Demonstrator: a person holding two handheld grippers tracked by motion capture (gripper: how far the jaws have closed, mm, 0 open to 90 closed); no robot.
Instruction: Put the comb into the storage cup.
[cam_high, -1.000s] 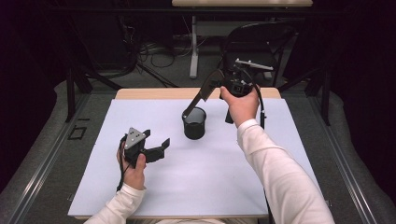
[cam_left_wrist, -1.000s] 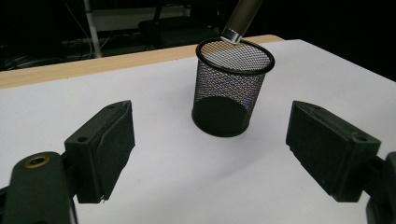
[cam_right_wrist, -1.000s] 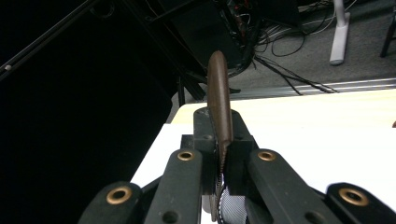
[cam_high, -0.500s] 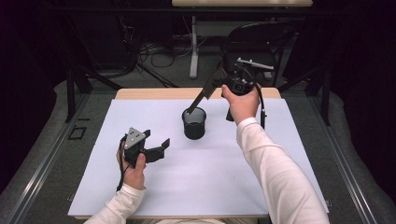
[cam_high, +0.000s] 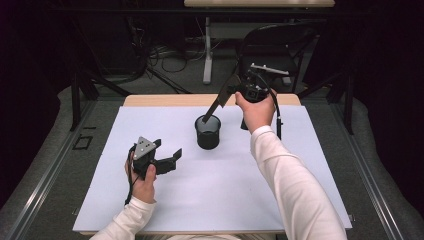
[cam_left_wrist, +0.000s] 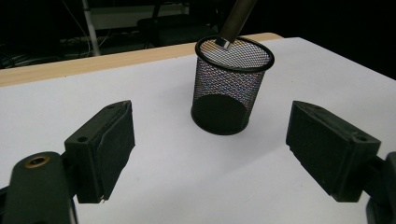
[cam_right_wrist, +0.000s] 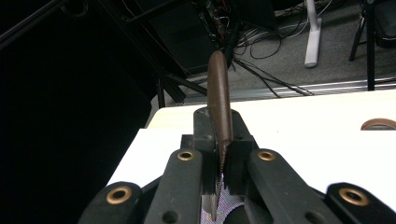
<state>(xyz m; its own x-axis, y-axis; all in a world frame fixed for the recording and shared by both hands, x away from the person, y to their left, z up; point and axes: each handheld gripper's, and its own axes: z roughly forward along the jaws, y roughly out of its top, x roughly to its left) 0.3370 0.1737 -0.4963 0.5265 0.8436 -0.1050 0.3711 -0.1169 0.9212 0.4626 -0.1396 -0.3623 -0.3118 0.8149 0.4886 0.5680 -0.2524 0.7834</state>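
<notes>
Clamped on a knife (cam_high: 220, 99), the right claw (cam_high: 239, 90) hangs above the far edge of the white counter (cam_high: 200, 200), and the knife slants down from it so that its lower end sits inside the black mesh cup (cam_high: 208, 132). From the right claw's own camera the brown handle (cam_right_wrist: 219, 93) juts out past the pinched pads, with the serrated blade between them. Nearer the person, the left claw (cam_high: 167, 159) rests with its pads (cam_left_wrist: 112, 144) wide apart and nothing between them, facing the cup, which stands upright mid-counter.
</notes>
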